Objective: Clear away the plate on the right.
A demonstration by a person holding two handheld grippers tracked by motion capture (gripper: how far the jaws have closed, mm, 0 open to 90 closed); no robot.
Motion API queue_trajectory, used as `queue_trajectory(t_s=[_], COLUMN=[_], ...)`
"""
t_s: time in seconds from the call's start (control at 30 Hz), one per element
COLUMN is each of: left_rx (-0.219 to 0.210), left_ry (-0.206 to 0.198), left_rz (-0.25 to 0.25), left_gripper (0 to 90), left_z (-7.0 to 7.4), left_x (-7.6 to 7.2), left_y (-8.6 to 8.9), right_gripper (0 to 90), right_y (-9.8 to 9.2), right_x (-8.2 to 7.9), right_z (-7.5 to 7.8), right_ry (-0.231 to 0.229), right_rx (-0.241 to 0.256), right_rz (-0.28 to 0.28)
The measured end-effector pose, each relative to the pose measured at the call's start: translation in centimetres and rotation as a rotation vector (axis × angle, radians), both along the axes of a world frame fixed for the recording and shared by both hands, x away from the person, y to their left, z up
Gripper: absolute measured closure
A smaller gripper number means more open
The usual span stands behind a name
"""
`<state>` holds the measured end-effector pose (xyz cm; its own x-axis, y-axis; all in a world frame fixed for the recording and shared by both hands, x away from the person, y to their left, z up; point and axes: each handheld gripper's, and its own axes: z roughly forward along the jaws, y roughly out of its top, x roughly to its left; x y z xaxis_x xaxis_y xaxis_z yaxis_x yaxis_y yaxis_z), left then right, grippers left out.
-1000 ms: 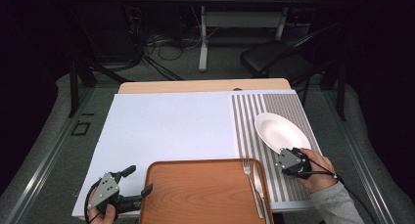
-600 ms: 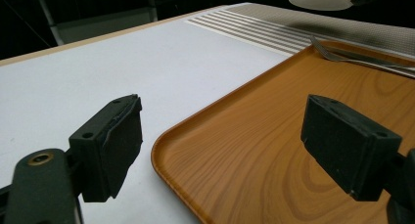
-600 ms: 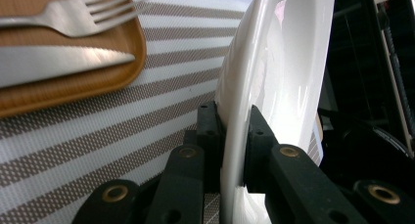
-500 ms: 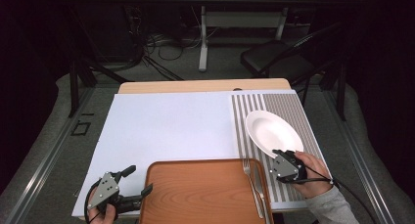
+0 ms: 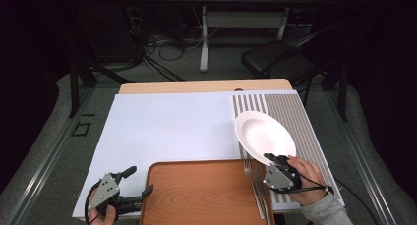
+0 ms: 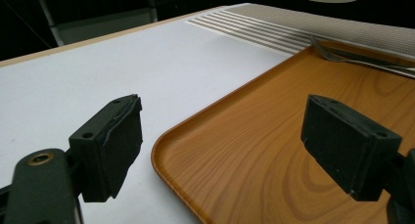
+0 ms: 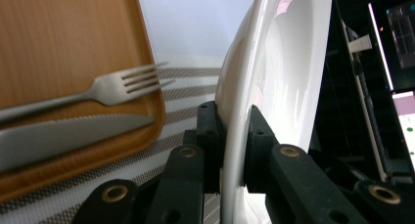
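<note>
A white plate [image 5: 263,134] hangs tilted above the striped placemat [image 5: 295,122], its near rim pinched by my right gripper [image 5: 272,159]. In the right gripper view the jaws are shut on the plate's rim [image 7: 235,131]. A wooden tray [image 5: 201,190] lies at the table's front edge, with a fork [image 5: 252,178] and a knife [image 7: 68,136] along its right side. My left gripper [image 5: 140,183] is open at the tray's left front corner; in the left gripper view [image 6: 220,141] its jaws straddle the tray's corner [image 6: 166,150].
A white sheet [image 5: 167,126] covers most of the table. Behind the table stand a dark chair [image 5: 275,58], a white stand leg [image 5: 204,43] and cables on the floor. Metal rails run along both sides.
My right gripper has carried the plate left and toward the tray, from the placemat's right side to its left part. The left gripper has stayed put.
</note>
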<state>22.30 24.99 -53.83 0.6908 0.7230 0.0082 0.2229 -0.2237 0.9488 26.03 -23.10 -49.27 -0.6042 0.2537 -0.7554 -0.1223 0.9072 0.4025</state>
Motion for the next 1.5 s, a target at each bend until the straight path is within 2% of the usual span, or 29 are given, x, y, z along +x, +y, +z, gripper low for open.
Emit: queue_trajectory(t_s=[0.23, 0.3, 0.43, 0.47, 0.57, 0.73, 0.97, 1.0, 1.1, 1.5], left_rx=[0.001, 0.000, 0.001, 0.002, -0.001, -0.001, -0.001, -0.001, 0.001, 0.003], left_ry=[0.002, 0.002, 0.002, 0.002, 0.003, 0.005, 0.006, 0.006, 0.006, 0.005], left_rz=[-0.002, -0.001, -0.001, -0.001, 0.000, 0.000, 0.002, 0.002, 0.001, -0.002], left_gripper=[15.9, 15.9, 15.9, 15.9, 15.9, 15.9, 15.9, 15.9, 15.9, 15.9], left_z=[0.0, 0.0, 0.0, 0.0, 0.0, 0.0, -0.1, -0.1, -0.1, -0.1], left_x=[0.0, 0.1, 0.1, 0.1, 0.1, 0.1, 0.1, 0.1, 0.1, 0.1], left_y=[0.0, 0.0, 0.0, 0.0, 0.0, 0.0, 0.0, 0.0, 0.0, 0.0], right_gripper=[80.9, 80.8, 80.8, 80.8, 80.9, 80.8, 80.8, 80.8, 80.8, 80.8], right_y=[1.9, 2.5, 3.6, 3.9, 4.6, 5.6, 6.4, 6.5, 6.8, 7.7], right_x=[-1.3, -1.7, -2.3, -2.5, -2.8, -3.4, -4.1, -4.0, -4.3, -5.2], right_z=[0.3, 0.2, 0.3, 0.2, 0.2, 0.2, -0.2, -0.3, -0.5, -1.5], right_ry=[-0.031, -0.030, -0.044, -0.038, -0.049, -0.064, -0.049, -0.055, -0.045, -0.020], right_rx=[-0.021, -0.011, -0.031, -0.018, -0.022, -0.047, -0.038, -0.038, -0.052, -0.051], right_rz=[0.064, 0.073, 0.126, 0.124, 0.152, 0.194, 0.221, 0.241, 0.250, 0.293])
